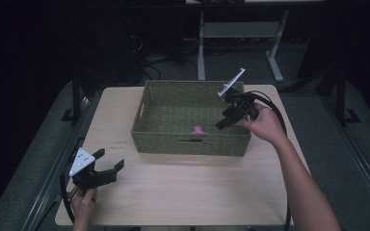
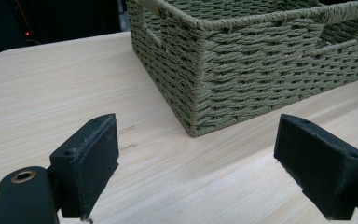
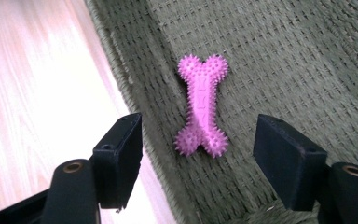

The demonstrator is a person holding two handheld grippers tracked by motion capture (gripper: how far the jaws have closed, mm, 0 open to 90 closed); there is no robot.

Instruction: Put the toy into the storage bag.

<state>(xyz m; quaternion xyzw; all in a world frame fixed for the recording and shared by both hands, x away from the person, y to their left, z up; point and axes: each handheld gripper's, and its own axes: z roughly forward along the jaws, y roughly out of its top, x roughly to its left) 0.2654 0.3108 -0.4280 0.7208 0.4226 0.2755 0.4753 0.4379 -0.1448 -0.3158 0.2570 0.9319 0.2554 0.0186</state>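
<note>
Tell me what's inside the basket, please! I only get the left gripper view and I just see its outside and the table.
Observer: A pink bone-shaped toy with little spikes lies flat on the floor of the basket.
Operator: Whereabouts in the basket?
Observer: In the high view it sits close to the wall nearest the person, just behind the handle slot.
Operator: Is the other gripper grabbing it?
Observer: No. The right gripper hangs above the toy with its jaws wide apart and nothing between them.
Operator: And mine?
Observer: The left gripper is open too, held over the table near its front left corner, apart from the basket.
</note>
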